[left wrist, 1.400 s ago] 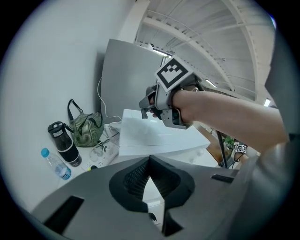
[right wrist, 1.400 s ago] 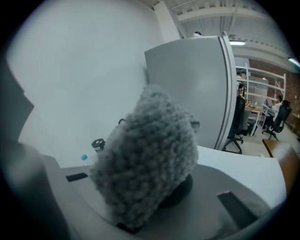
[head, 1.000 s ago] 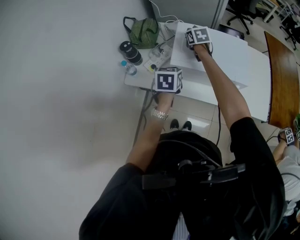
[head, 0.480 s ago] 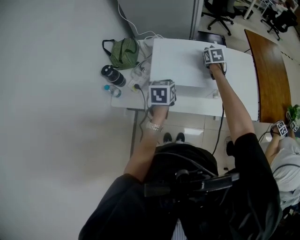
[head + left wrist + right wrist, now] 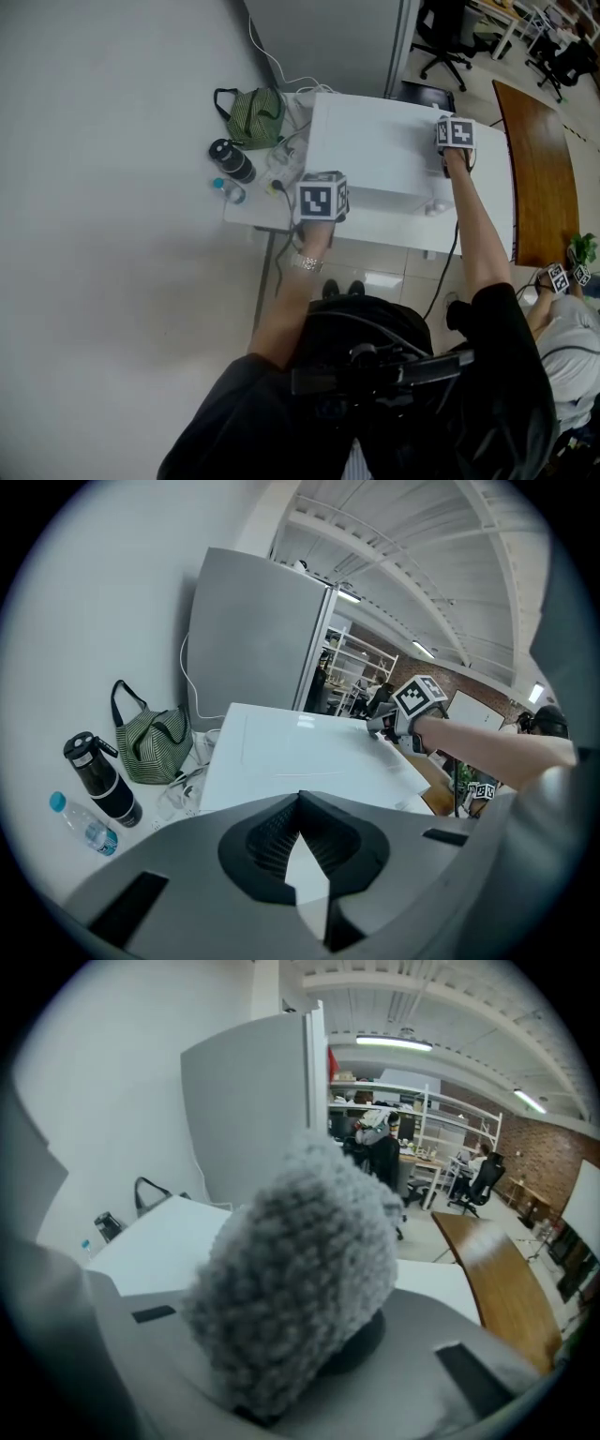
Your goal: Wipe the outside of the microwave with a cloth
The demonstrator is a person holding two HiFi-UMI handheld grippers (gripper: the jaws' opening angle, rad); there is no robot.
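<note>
White box-shaped microwave (image 5: 375, 150) sits on a white table (image 5: 492, 187), closer to the table's left and far edges, with bare table top along its right edge. The right gripper (image 5: 455, 141) is at the right edge of the microwave top, near its far right corner. Its jaws are clenched on a fluffy grey knitted cloth (image 5: 298, 1269), which bulges out past the jaws and fills the middle of the right gripper view. In the left gripper view the cloth end looks pressed on the microwave top, but exact contact is hard to confirm. The left gripper (image 5: 298, 847) hangs over the near left edge of the table, just beside the microwave's near left corner. Its jaws are closed together with nothing between them, the dark pads (image 5: 262, 841) meeting at the tip. I cannot tell whether it touches the table. Along the table's left edge are a green striped bag (image 5: 255, 116) at the far left corner, a black bottle (image 5: 232, 160) nearer, then a clear water bottle with a blue cap (image 5: 228, 189), with white cables (image 5: 286, 155) between the bag and the microwave. A tall grey cabinet (image 5: 328, 42) stands beyond the table's far edge. A brown wooden desk (image 5: 536, 169) lies to the right.
</note>
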